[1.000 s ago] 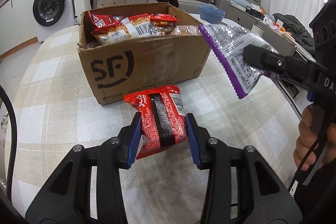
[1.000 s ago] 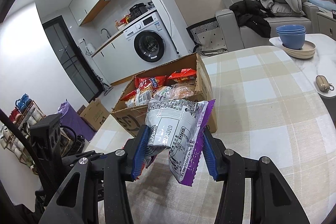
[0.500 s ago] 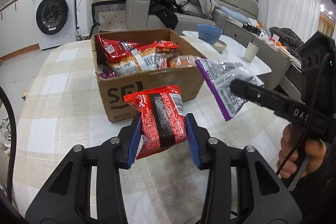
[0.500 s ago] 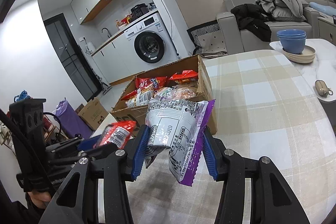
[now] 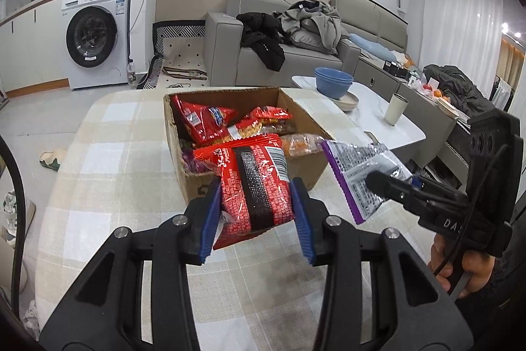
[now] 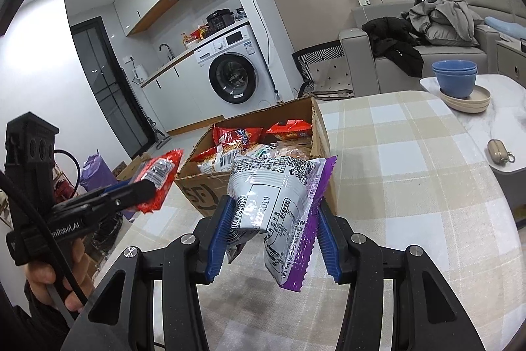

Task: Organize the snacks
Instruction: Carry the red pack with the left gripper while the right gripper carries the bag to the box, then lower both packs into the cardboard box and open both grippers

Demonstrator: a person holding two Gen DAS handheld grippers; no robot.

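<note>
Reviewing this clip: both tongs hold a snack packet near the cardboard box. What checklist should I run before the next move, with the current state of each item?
1. Left tongs shut on the red packet: ok, pinched between both blue pads.
2. Right tongs shut on the purple-edged packet: ok, though its lower end hangs loose.
3. Cardboard box open on top: ok, flaps out of the way.
4. Room in the box: cannot tell; snacks already fill much of it.
5. Both packets lifted off the checked tablecloth: ok.
6. Gap between the two tongs: ok, apart, side by side in front of the box.
</note>
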